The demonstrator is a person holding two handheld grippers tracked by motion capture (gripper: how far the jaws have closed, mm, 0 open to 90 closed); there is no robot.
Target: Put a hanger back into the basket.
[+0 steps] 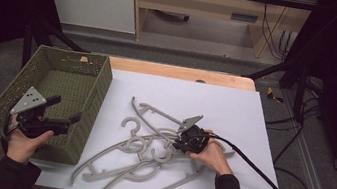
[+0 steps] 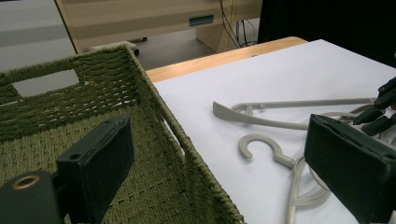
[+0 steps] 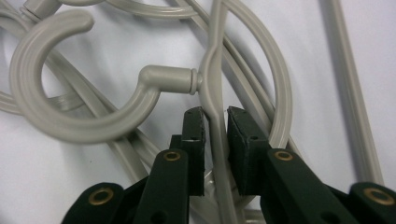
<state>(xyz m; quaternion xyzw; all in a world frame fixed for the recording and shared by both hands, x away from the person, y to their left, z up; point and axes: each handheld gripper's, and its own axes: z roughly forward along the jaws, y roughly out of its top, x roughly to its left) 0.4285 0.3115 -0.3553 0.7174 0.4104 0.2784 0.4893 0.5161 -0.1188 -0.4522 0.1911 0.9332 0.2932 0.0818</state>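
Several grey plastic hangers [image 1: 111, 159] lie tangled on the white table cover. In the right gripper view, my right gripper [image 3: 215, 115] is shut on one hanger's shoulder bar [image 3: 212, 70], just below where its hook [image 3: 70, 116] joins. From above, that right gripper [image 1: 180, 144] sits low over the middle of the pile. My left gripper [image 1: 65, 109] hovers open over the right side of a green woven basket [image 1: 101, 89], nothing between its jaws. In its own view the left gripper [image 2: 219, 135] straddles the basket rim [image 2: 187, 149], with a hanger hook [image 2: 259, 144] beyond.
The basket stands at the table's left edge with nothing in it. A black cable [image 1: 257, 166] trails from the right gripper off the table's right side. A wooden table edge [image 1: 180, 72] runs along the back, with furniture and cables beyond.
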